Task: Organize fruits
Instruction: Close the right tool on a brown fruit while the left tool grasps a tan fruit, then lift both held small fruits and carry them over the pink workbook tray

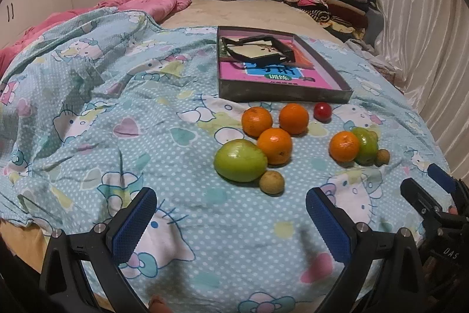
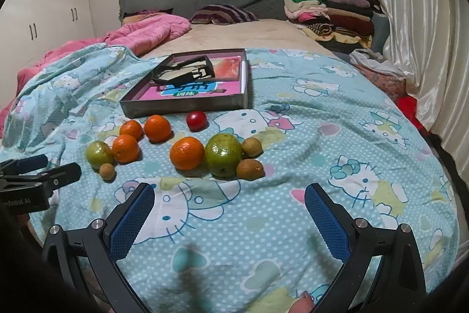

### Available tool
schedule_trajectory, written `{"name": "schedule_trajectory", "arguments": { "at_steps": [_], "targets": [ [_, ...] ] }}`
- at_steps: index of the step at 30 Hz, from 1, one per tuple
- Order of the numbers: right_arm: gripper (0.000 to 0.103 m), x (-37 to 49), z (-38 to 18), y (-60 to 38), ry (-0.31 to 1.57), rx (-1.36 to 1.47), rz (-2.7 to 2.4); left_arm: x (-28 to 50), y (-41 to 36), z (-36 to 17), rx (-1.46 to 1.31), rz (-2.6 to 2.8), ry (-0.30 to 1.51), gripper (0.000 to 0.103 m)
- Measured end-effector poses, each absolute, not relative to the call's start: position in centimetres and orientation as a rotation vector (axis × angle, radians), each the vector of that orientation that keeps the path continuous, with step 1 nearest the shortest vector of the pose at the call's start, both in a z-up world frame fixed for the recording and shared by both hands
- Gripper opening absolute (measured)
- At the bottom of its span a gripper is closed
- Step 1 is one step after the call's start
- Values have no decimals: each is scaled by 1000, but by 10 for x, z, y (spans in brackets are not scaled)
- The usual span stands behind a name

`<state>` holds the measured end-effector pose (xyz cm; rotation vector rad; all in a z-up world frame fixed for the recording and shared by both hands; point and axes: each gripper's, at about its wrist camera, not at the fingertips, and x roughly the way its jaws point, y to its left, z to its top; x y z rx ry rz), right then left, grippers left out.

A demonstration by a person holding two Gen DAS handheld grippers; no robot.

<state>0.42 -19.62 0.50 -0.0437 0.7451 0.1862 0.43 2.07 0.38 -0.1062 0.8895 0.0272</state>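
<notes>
Fruits lie on a blue cartoon-print bedsheet (image 1: 88, 113). On the left are three oranges (image 1: 274, 145), a large green fruit (image 1: 240, 160) and a small brown fruit (image 1: 271, 182). To the right are an orange (image 2: 186, 152), a green fruit (image 2: 223, 155), brown fruits (image 2: 249, 169) and a red fruit (image 2: 196, 121). A grey shallow box (image 1: 281, 94) with a pink book and a black frame sits behind them. My left gripper (image 1: 231, 222) is open and empty, short of the green fruit. My right gripper (image 2: 230, 219) is open and empty, short of the right cluster.
A pink quilt (image 2: 146, 33) and a striped pillow (image 2: 224, 13) lie at the bed's head. Folded clothes (image 2: 331, 16) are stacked at the far right. A white curtain (image 2: 416, 34) runs along the right. White wardrobes (image 2: 49, 8) stand at left.
</notes>
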Motion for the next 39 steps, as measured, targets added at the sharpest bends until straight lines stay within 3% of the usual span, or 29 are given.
{"name": "schedule_trajectory", "arguments": {
  "at_steps": [7,11,15,17,21,24,30,39],
  "targets": [
    [102,14,2,-200,785,-68,170,10,24,-6,-131,-17,940,100],
    [102,24,-1,-207,781,-66,162,11,11,-8,-114,-54,950,86],
    [98,33,-3,-212,781,-82,167,16,2,-10,-120,-83,964,79],
    [96,39,-5,-215,794,-85,179,19,-2,-12,-128,-93,977,70],
    [67,49,-12,-214,831,-101,238,24,-6,-14,-148,-110,997,64],
    [54,57,-22,-212,864,-126,262,28,-7,-18,-154,-113,1013,53],
    [37,66,-28,-212,868,-134,296,32,-5,-23,-178,-111,1030,48],
    [29,77,-35,-213,902,-132,353,41,-3,-27,-204,-101,1044,35]
  ]
}}
